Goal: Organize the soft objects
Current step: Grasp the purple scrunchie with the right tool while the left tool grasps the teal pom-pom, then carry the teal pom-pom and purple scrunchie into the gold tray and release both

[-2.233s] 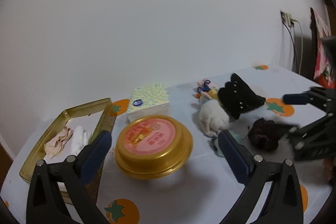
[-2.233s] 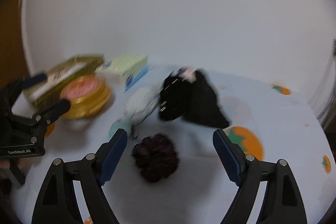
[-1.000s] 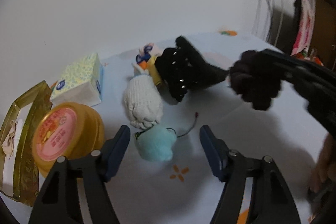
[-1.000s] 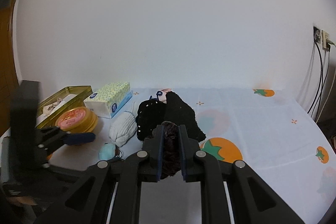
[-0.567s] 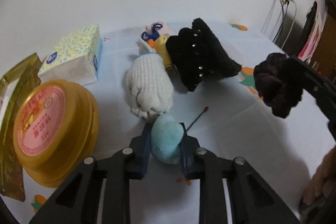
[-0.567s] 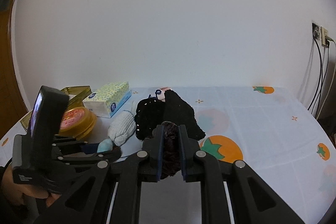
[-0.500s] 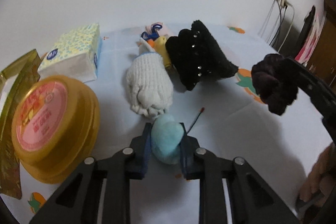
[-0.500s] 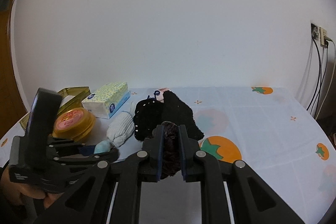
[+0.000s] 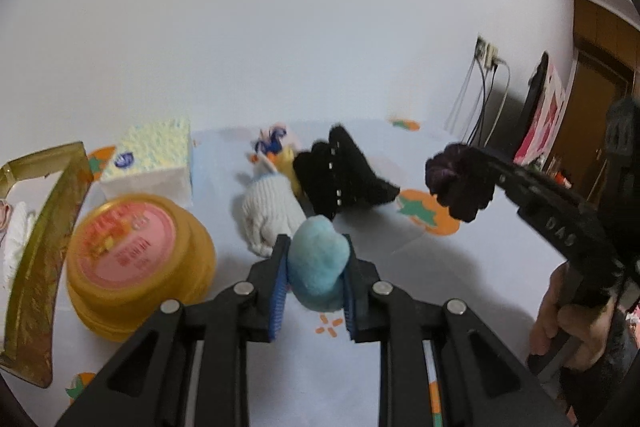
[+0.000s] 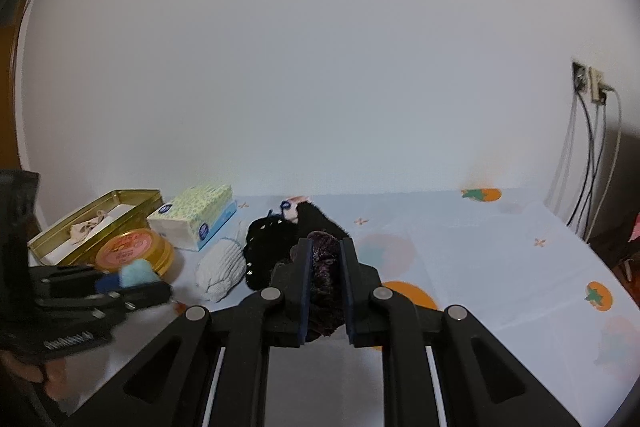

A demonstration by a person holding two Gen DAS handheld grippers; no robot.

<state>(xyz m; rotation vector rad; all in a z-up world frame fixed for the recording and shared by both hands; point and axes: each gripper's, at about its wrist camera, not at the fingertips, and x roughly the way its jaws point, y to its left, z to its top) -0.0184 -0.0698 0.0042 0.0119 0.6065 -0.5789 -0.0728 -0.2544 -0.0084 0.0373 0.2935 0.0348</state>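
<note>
My left gripper (image 9: 314, 267) is shut on a light blue pompom (image 9: 318, 263) and holds it above the table; the pompom also shows in the right wrist view (image 10: 138, 275). My right gripper (image 10: 324, 281) is shut on a dark purple scrunchie (image 10: 326, 283), held in the air; the scrunchie shows at the right of the left wrist view (image 9: 460, 187). A white knit sock (image 9: 270, 219), a black fuzzy cloth (image 9: 340, 179) and a small pink and blue item (image 9: 274, 139) lie on the table behind.
An open gold tin (image 10: 96, 223) holding folded cloths stands at far left. A round gold tin with a pink lid (image 9: 128, 251) and a tissue box (image 9: 150, 159) stand beside it. The tablecloth (image 10: 500, 259) has orange fruit prints. Cables (image 10: 580, 163) hang at the right wall.
My left gripper closed on the blue pompom and has lifted it off the table. My right gripper picked up the scrunchie earlier and keeps holding it raised.
</note>
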